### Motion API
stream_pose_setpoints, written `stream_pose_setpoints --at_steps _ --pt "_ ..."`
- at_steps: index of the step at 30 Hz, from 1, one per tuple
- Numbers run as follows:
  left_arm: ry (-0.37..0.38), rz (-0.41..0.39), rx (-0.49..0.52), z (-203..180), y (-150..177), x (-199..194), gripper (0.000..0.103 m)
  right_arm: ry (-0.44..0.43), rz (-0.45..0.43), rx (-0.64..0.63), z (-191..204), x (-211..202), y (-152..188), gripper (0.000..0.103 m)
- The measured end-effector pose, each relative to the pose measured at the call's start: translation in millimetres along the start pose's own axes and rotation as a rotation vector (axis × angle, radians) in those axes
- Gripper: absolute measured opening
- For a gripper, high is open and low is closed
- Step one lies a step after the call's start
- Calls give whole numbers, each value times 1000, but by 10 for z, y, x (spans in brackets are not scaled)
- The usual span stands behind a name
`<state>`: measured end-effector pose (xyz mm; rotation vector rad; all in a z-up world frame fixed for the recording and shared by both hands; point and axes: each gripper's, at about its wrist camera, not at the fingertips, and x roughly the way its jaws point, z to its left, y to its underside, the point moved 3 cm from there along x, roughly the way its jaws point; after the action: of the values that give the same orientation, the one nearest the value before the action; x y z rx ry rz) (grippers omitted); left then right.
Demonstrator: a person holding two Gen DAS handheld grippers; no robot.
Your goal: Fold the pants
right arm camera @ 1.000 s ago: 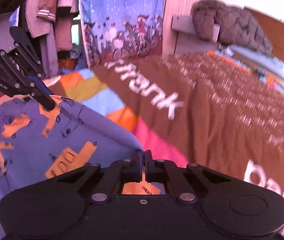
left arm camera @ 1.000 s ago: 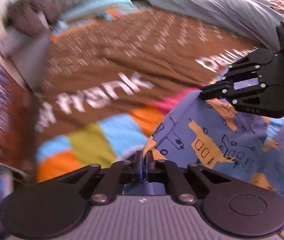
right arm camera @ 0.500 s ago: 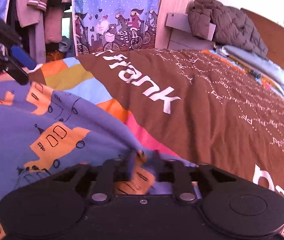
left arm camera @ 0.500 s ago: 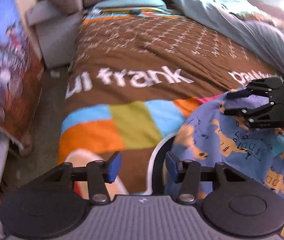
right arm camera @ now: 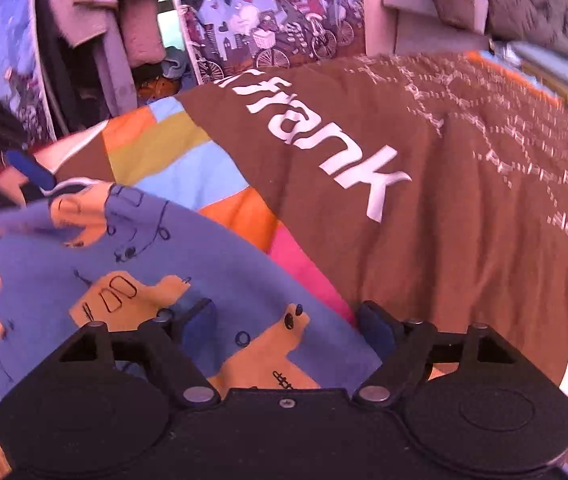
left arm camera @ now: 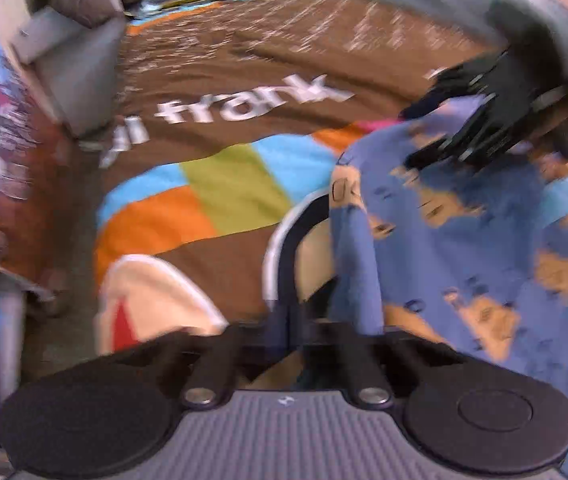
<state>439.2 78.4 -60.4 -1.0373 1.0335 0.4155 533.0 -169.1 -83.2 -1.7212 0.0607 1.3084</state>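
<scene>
Pants [right arm camera: 211, 264] spread on the bedspread [right arm camera: 464, 220], one corner pinched.
Left gripper [left arm camera: 290, 330] clamps the pants' waistband edge, anchoring it; right gripper [right arm camera: 290, 330] above the pants, opening, gripping nothing.

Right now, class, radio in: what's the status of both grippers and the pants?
Left gripper shut on pants' edge. Right gripper opening over pants, not pinching. Pants on bedspread. Nothing in the way.
</scene>
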Motion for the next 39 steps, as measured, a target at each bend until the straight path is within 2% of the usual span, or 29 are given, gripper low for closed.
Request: stream_pose_setpoints --at_steps 3,4,5,7,9,10,11,13,14,15,17,19,22,26,32,34,37,39 --pt "-52 -13 -12 -86 14 -112 0 3 -20 5 60 -91 46 46" --pt "-92 -28 -23 -107 16 -184 0 4 -20 -6 97 -133 64 27" --pt "-149 -41 -40 -104 15 -254 0 1 -13 -18 131 -169 75 12" --pt "-276 -86 -84 -67 24 -411 0 26 -2 -86 244 -262 87 6" --pt "-423 -124 -130 -24 73 -493 0 60 -16 -134 321 -349 92 5" --pt "-442 -129 -154 -6 113 -477 0 79 -35 -126 329 -395 93 5" --pt "-381 -139 -196 32 158 -445 0 99 -48 -117 320 -402 89 5" --pt "-143 -171 -301 114 214 -433 0 140 -36 -100 298 -337 113 5" --pt "-53 -178 -343 153 230 -425 3 161 -11 -116 312 -282 146 4" --pt "-1 -188 -349 175 242 -421 6 174 0 -146 337 -261 177 4" --pt "35 -169 -280 147 261 -368 8 192 1 -225 409 -302 275 4" --pt "72 -134 -224 106 284 -308 8 186 0 -231 405 -424 391 2" --pt "124 -110 -222 52 324 -251 10 177 9 -227 396 -550 580 0" --pt "156 -80 -194 -33 291 -211 13 178 -26 -162 375 -620 733 0" --pt "96 -6 -76 -216 211 -219 17 186 -26 -148 388 -596 731 0" --pt "61 2 -56 -273 186 -202 14 186 -27 -144 388 -593 725 0" --pt "-1 -34 -15 -443 193 -257 0 189 -34 -140 391 -592 737 0" --pt "-85 -64 -3 -518 207 -287 0 191 -40 -132 389 -589 742 0"
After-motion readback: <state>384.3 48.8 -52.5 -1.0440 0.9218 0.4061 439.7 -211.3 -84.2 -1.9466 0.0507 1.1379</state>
